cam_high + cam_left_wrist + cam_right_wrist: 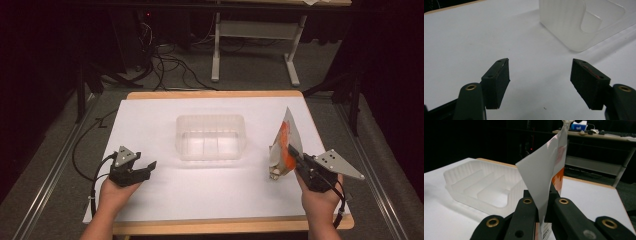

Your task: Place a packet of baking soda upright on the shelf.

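Observation:
A flat silver and orange packet point(285, 145) stands tilted above the white table at the right, and my right gripper point(295, 155) is shut on its lower part. In the right gripper view the packet point(546, 172) rises from between the two black jaws, its silver back facing the camera. A clear plastic tray point(210, 137) with inner dividers sits in the middle of the table, left of the packet. My left gripper point(145, 167) rests at the front left, open, with nothing between its fingers point(496, 82). The tray's corner point(579, 22) lies ahead of it to the right.
The white sheet point(160, 195) covers a wooden table top point(215, 94). Beyond the far edge are cables on the floor point(165, 65) and a grey table frame point(255, 35). Dark curtains close in both sides.

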A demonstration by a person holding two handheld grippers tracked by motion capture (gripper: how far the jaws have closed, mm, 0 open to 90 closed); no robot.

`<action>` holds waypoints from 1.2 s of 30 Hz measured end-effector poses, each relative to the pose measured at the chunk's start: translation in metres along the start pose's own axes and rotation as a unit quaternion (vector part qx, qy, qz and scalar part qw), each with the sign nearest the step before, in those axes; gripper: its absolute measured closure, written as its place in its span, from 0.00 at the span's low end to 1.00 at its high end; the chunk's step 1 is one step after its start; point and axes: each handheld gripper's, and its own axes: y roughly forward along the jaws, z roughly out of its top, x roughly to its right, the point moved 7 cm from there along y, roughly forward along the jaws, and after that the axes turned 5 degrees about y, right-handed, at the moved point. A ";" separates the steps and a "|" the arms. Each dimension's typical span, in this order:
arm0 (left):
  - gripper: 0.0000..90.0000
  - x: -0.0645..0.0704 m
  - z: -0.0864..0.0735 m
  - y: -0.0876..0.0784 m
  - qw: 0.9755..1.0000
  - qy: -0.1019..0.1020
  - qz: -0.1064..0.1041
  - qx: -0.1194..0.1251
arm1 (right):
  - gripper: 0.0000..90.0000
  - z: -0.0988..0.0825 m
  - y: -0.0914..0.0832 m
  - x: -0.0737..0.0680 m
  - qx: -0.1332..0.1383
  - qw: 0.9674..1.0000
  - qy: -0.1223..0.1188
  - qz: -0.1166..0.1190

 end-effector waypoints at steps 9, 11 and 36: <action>0.36 0.000 0.000 -0.001 1.000 0.000 0.001 0.000 | 1.00 0.032 0.009 -0.010 0.020 1.000 -0.011 0.014; 0.36 -0.001 0.000 -0.001 1.000 -0.001 0.001 0.002 | 1.00 0.041 0.011 -0.013 0.022 0.999 -0.021 0.015; 0.35 -0.002 0.002 -0.005 1.000 -0.008 -0.003 0.012 | 1.00 0.093 0.059 -0.083 0.041 0.995 -0.037 0.077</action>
